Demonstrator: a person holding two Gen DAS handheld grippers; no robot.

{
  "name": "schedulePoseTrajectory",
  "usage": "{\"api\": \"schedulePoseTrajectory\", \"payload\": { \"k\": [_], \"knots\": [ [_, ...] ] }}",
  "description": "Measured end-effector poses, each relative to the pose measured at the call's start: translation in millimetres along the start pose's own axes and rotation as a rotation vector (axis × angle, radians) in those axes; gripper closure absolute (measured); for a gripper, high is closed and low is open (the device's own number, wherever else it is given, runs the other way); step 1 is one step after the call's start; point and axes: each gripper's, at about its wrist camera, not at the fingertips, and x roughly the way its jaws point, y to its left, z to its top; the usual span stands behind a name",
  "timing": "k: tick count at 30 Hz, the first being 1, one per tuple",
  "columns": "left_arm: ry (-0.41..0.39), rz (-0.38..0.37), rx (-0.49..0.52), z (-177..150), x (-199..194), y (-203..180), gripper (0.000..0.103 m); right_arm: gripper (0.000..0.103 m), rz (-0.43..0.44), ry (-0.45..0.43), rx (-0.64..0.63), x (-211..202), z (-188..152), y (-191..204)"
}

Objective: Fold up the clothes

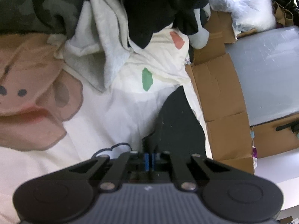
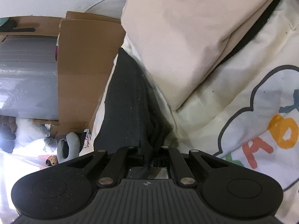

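A black garment is being pinched by the closed right gripper and left gripper, stretched ahead over the bed. Unfolded clothes are being left beyond.

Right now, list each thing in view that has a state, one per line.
Left gripper: shut on the black garment.
Right gripper: shut on the black garment.
Black garment: pinched, stretched over the bedsheet.
Bedsheet: spread, wrinkled.
Clothes pile: heaped, unfolded.
Beige pillow: resting on the sheet.
Cardboard box: flaps open.
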Motion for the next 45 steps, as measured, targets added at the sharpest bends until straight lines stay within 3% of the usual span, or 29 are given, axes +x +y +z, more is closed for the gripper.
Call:
{"api": "schedulePoseTrajectory", "payload": {
  "k": [21,32,34,35,38,42,44,45],
  "knots": [
    [0.075,0.102,0.034,-18.5,-54.8,20.1,0.1,0.102,-0.102,0.066,0.009,-52.5,-35.9,-15.5],
    [0.105,0.074,0.011,-25.7,-39.0,58.1,0.1,0.101,-0.172,0.057,0.009,-44.3,-41.0,-46.0],
    [0.115,0.082,0.013,-25.0,-36.2,63.6,0.097,0.099,-0.187,0.065,0.012,-43.7,-40.0,-50.1],
    [0.113,0.079,0.014,-24.0,-37.0,64.5,0.097,0.092,-0.195,0.07,0.013,-44.3,-39.1,-51.1],
    [0.082,0.083,0.022,-18.5,-44.5,66.5,0.086,0.089,-0.231,0.062,-0.008,-54.0,-36.0,-49.1],
    [0.076,0.043,0.026,-10.7,-51.6,71.0,0.082,0.079,-0.284,0.057,-0.068,-70.3,-29.8,-36.0],
    [0.091,0.022,0.034,-8.6,-50.6,72.9,0.075,0.079,-0.311,0.068,-0.11,-73.7,-27.7,-24.7],
    [0.1,0.013,0.037,-7.8,-49.7,74.0,0.066,0.079,-0.328,0.078,-0.13,-74.4,-26.7,-19.2]
  ]
}}
